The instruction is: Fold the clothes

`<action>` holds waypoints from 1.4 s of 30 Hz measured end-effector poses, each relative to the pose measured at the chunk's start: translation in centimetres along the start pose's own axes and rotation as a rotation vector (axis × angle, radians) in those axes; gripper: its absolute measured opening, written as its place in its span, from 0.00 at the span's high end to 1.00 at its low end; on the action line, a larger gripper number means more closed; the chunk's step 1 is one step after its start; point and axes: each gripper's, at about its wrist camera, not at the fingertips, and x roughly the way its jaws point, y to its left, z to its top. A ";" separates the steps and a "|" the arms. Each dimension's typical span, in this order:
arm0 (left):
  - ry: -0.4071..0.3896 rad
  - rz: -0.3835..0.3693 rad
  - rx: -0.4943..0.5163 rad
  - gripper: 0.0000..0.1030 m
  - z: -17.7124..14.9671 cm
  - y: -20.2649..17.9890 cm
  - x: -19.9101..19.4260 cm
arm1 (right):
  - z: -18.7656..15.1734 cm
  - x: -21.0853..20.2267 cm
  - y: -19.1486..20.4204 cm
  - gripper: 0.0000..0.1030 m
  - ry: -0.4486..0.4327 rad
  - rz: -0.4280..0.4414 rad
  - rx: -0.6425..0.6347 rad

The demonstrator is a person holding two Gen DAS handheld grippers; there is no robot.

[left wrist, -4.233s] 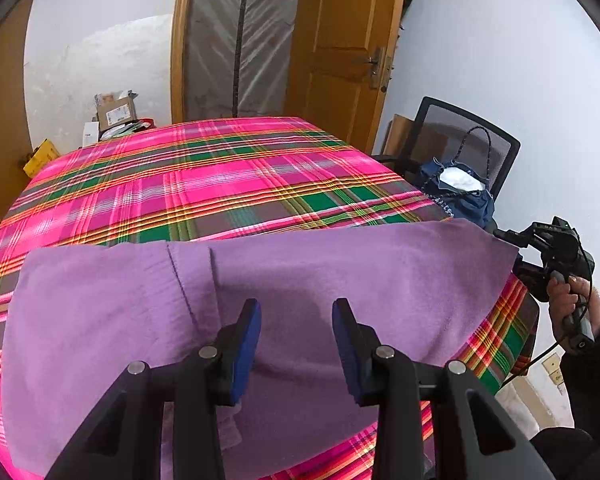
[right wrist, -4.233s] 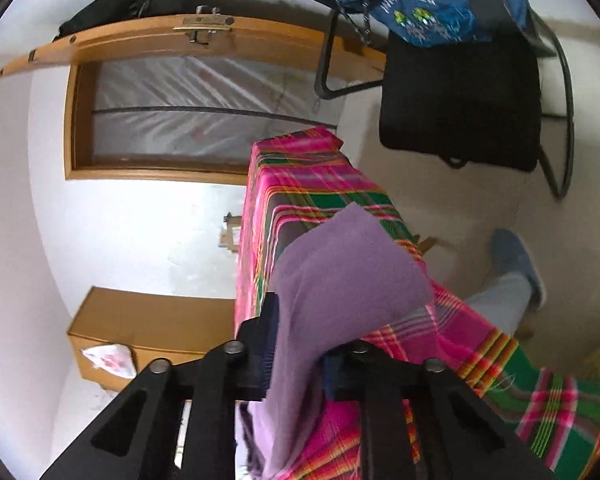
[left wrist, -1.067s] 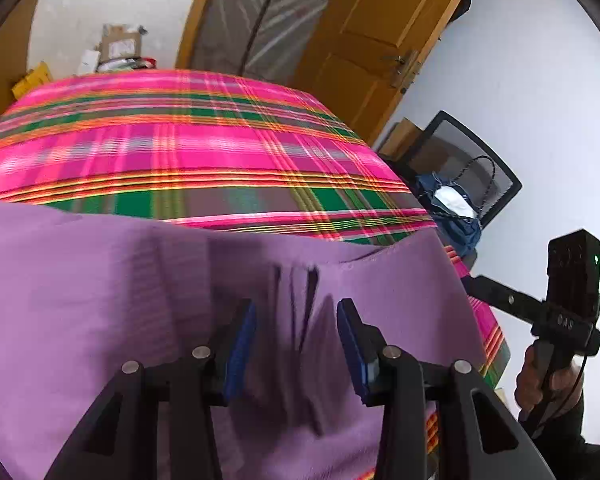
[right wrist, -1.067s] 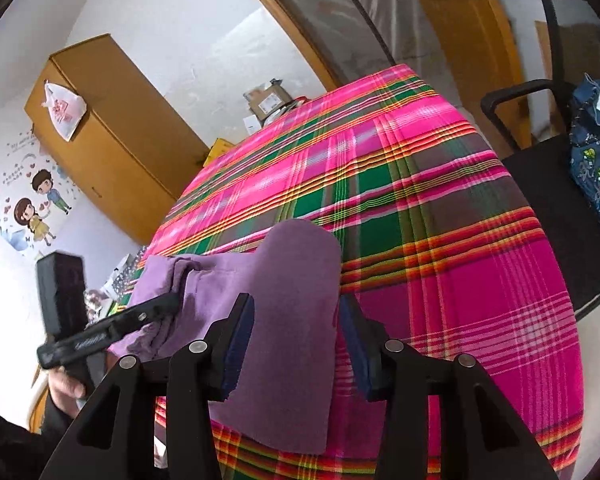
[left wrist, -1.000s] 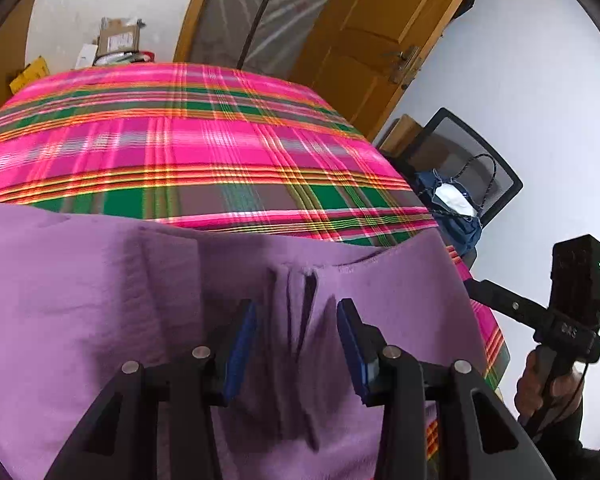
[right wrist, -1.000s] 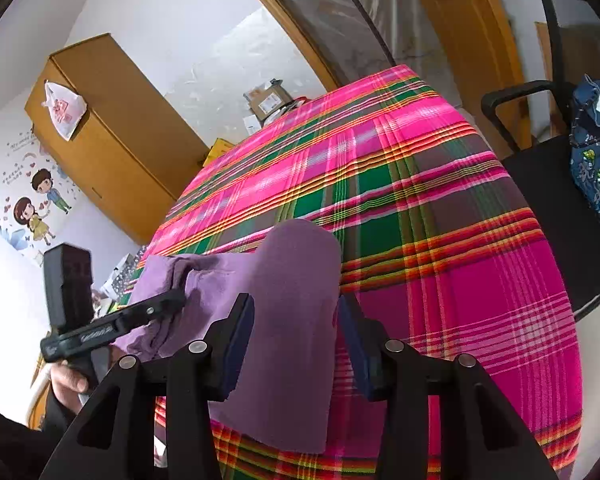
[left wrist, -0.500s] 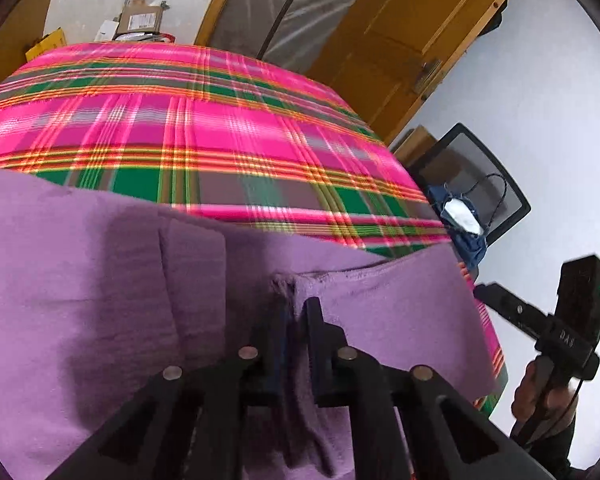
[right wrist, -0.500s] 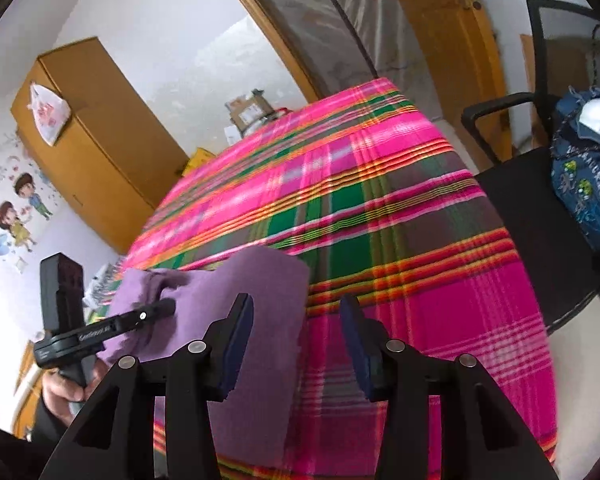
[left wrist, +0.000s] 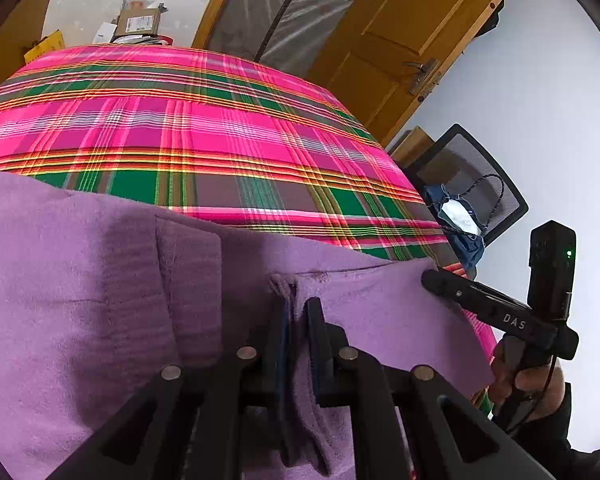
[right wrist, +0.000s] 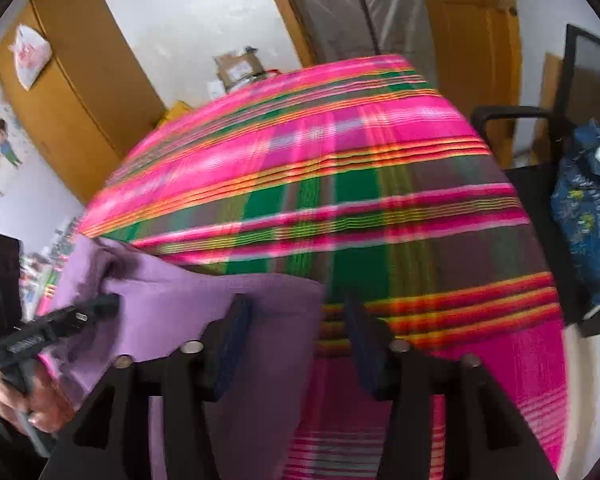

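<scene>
Nearest to us, our left gripper (left wrist: 296, 312) is pinched tight on a raised pleat of the purple garment (left wrist: 80, 300); a second ago its jaws stood wide apart over that same ridge of cloth, so the grab on this edge has only just been made. The garment lies spread over the near part of the table's plaid cloth (left wrist: 204, 136), with its right corner reaching toward the table's edge.

Our right gripper (right wrist: 296, 320) has changed the other way. A moment back the purple fabric filled the gap between its fingers; now the jaws are spreading wider, the cloth's corner lies against the left finger and under the gap, and nothing is squeezed between them. The right-wrist view is smeared, which fits a hand in motion. In the left view that gripper's tip sits at the garment's right corner. We judge that one side has been let go and the left hand has taken hold, so the next fold could be drawn from the left pinch, though the right hand may need to re-grip first.

For writing, the right gripper's arm reads "DAS" in pale letters, with a small green light on the camera block above it. Farther off, the blue bag (left wrist: 458, 224) on the mesh chair (left wrist: 480, 172) carries print too blurred to read. Past the table, the cardboard box (left wrist: 138, 24) bears a label we cannot read, beside the wooden door (left wrist: 400, 32).
</scene>
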 end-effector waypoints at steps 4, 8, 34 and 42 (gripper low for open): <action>0.000 -0.003 0.001 0.90 0.1 0.2 -0.2 | -0.2 -1.8 -0.2 0.49 -0.058 0.004 0.014; -0.005 -0.008 0.005 0.90 0.1 0.1 -0.7 | -0.8 -3.9 1.1 0.56 -0.123 0.009 -0.060; -0.075 -0.015 0.064 0.89 -1.1 -1.1 -4.3 | -5.5 -6.6 5.1 0.85 -0.069 -0.002 -0.390; 0.012 -0.025 0.116 0.90 -3.3 -2.0 -1.7 | -0.1 -1.3 3.8 0.85 -0.024 -0.003 -0.247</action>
